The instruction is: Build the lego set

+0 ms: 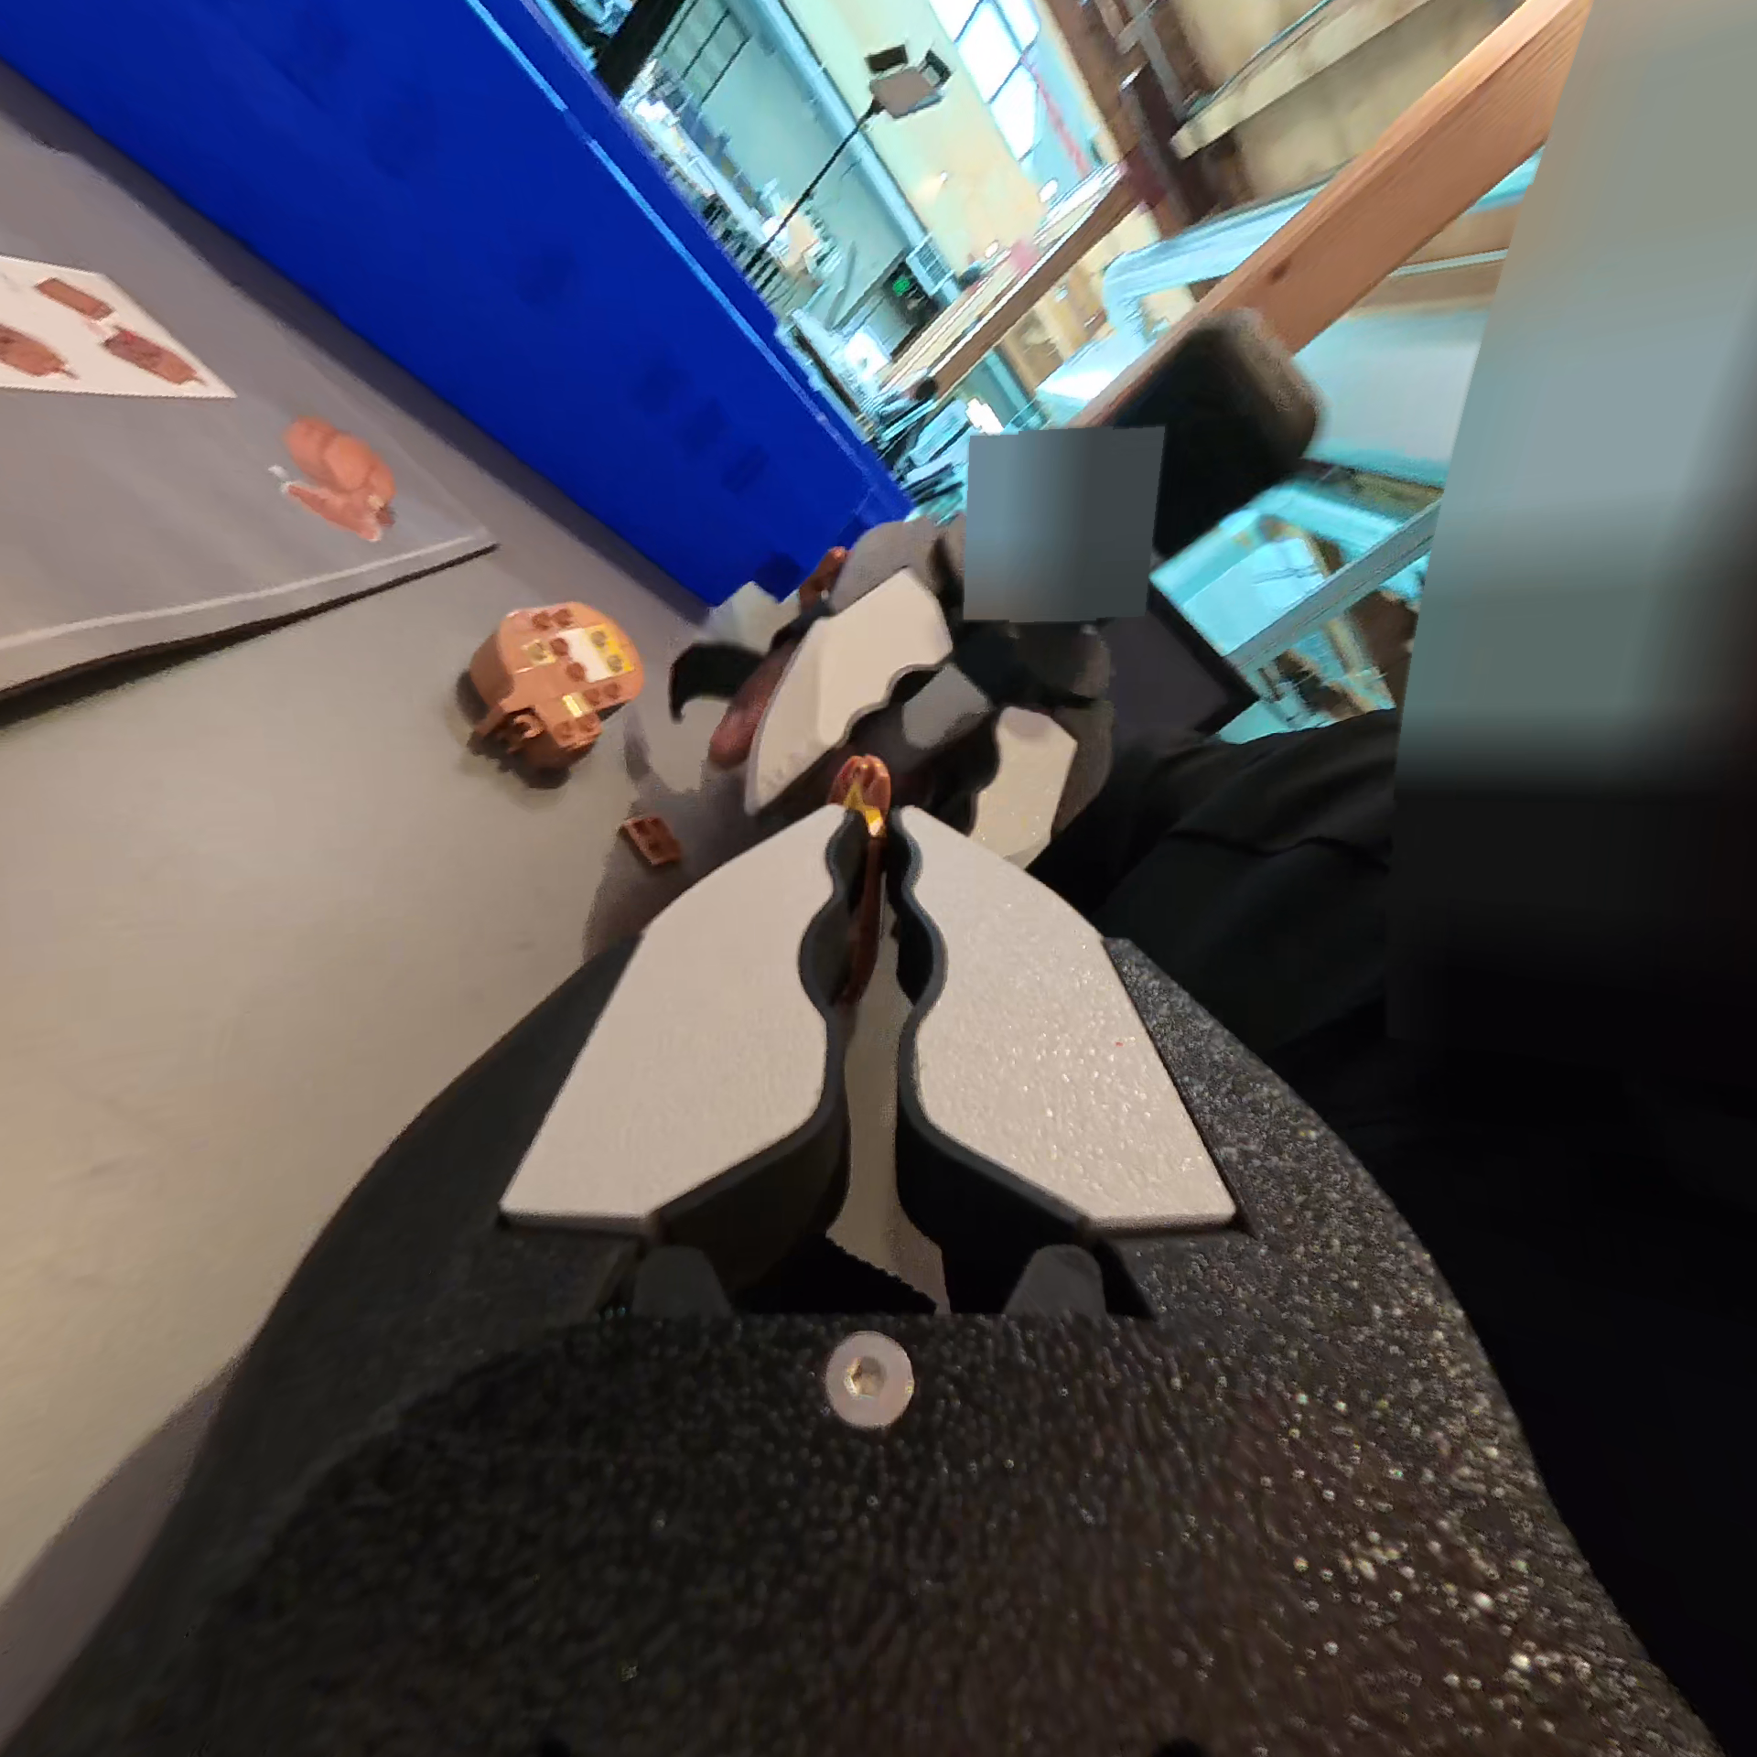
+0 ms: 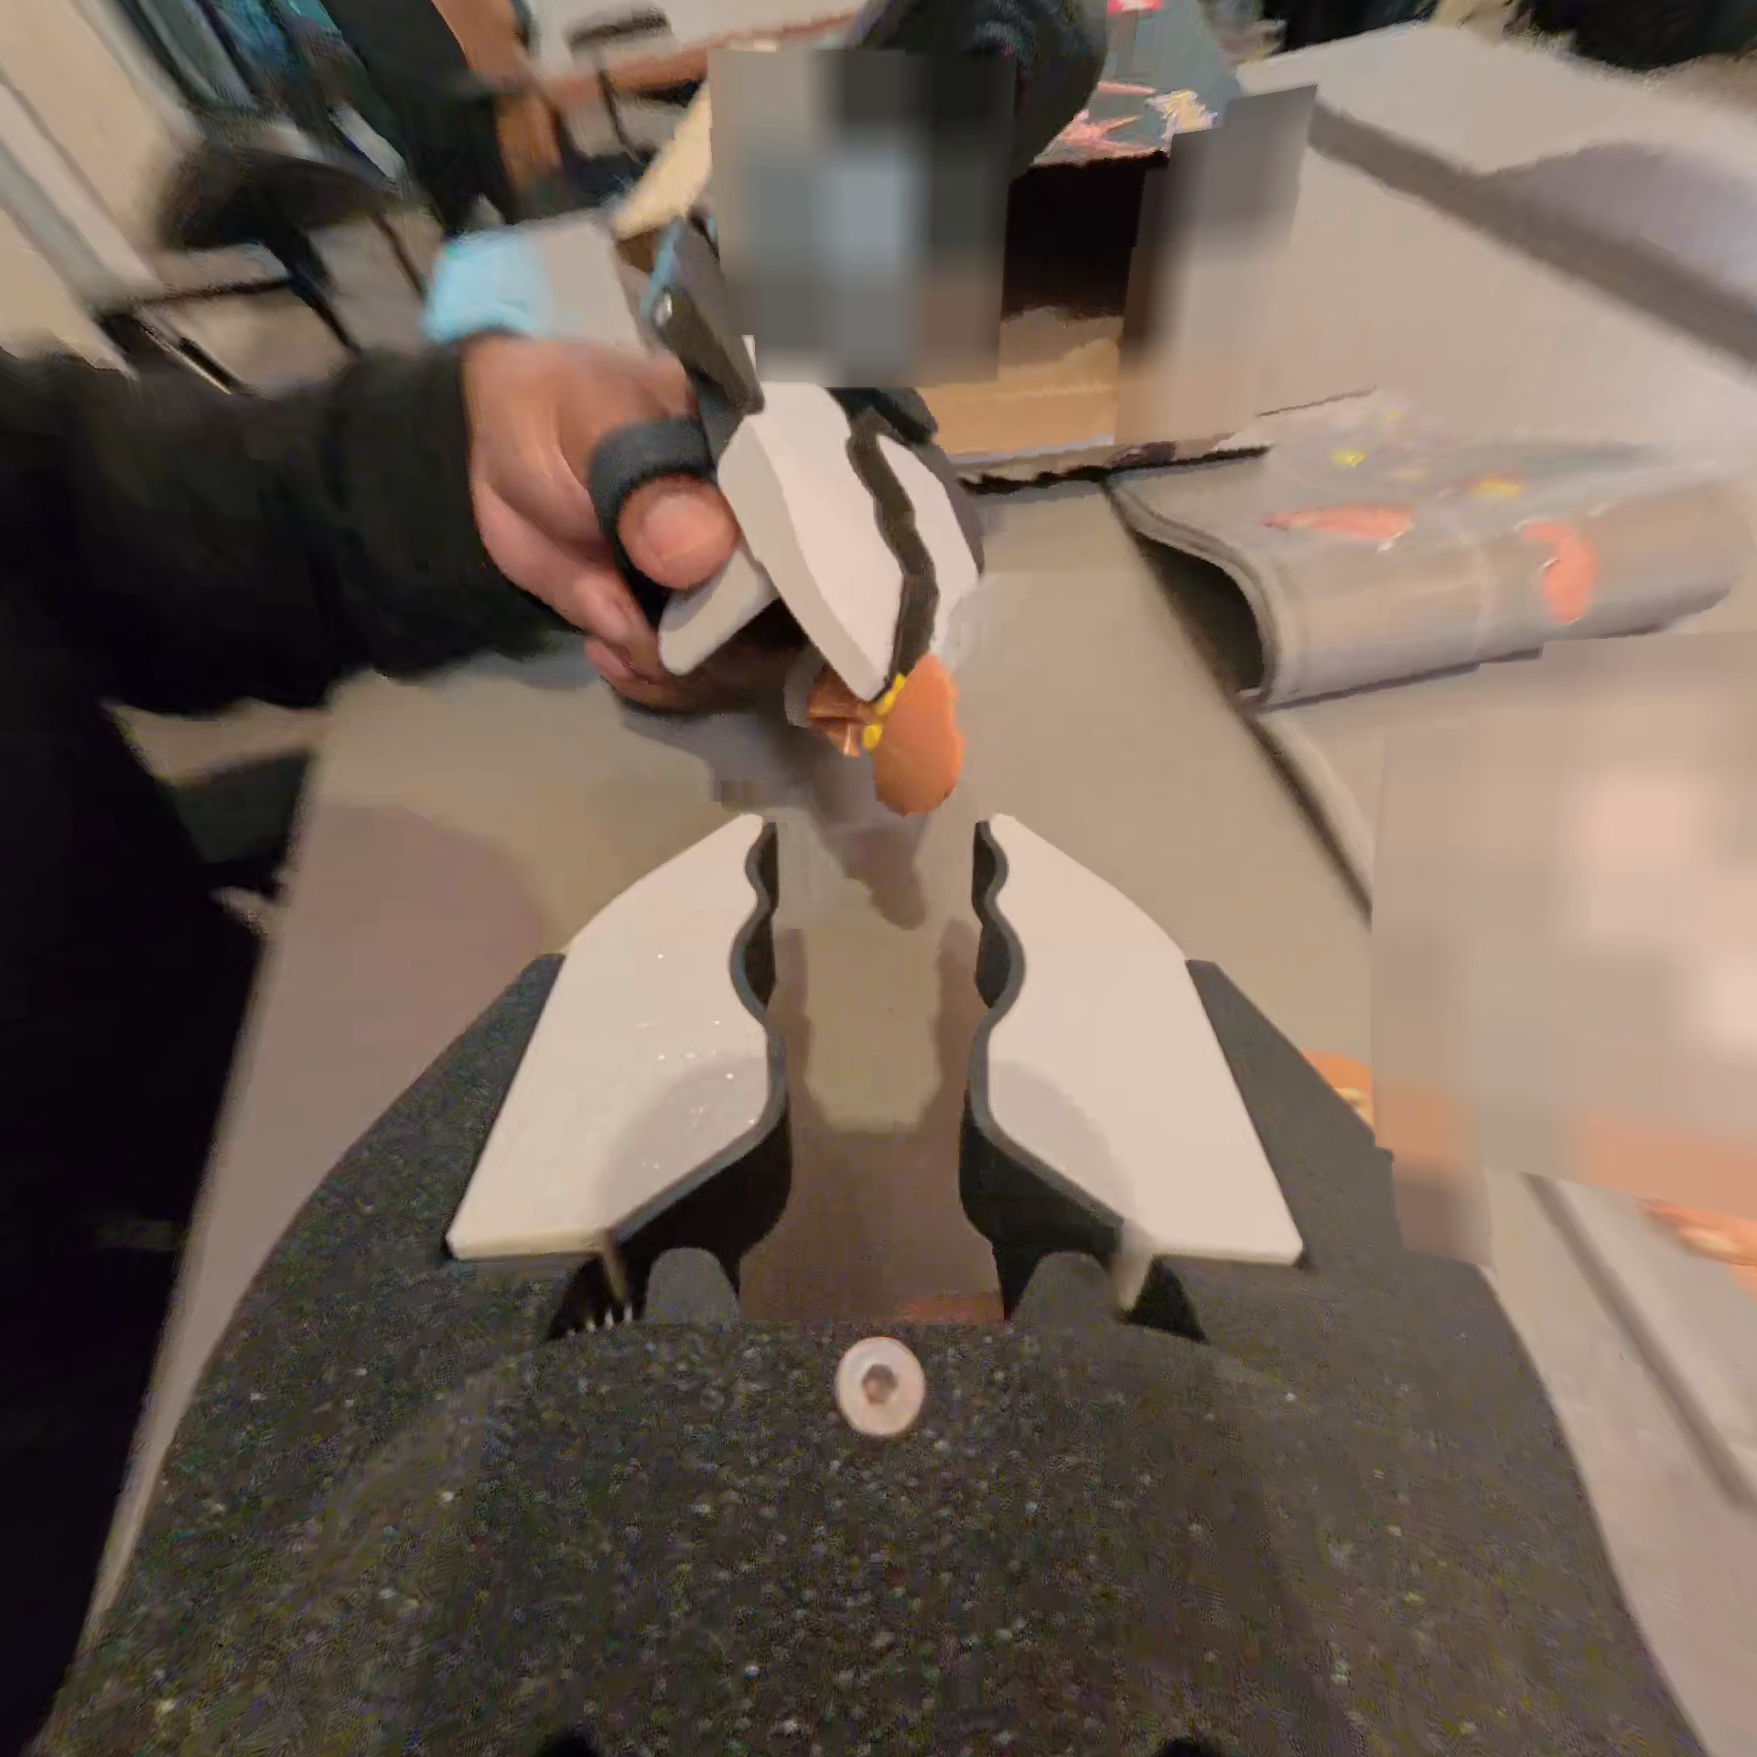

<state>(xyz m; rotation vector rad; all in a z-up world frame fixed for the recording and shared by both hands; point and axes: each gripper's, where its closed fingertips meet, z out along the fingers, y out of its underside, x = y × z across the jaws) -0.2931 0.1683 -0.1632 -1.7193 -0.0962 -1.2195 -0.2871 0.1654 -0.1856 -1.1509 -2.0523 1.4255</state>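
The small brown piece (image 2: 903,737) was pinched at its edge, above the table (image 1: 238,903), by the left gripper (image 1: 870,822), while the right gripper (image 2: 870,837) stood apart and empty, so it could have been twisted loose during any handover.

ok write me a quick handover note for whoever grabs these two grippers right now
Left gripper: shut on a small brown lego piece with yellow bits, held up off the table.
Right gripper: open, empty, facing the left one just short of the held piece.
On the table: a partly built brown lego body, one loose small brown plate, and the open instruction booklet.
Done: the body is partly assembled.
Left: probably joining the held piece and loose plate to the body; check the booklet.
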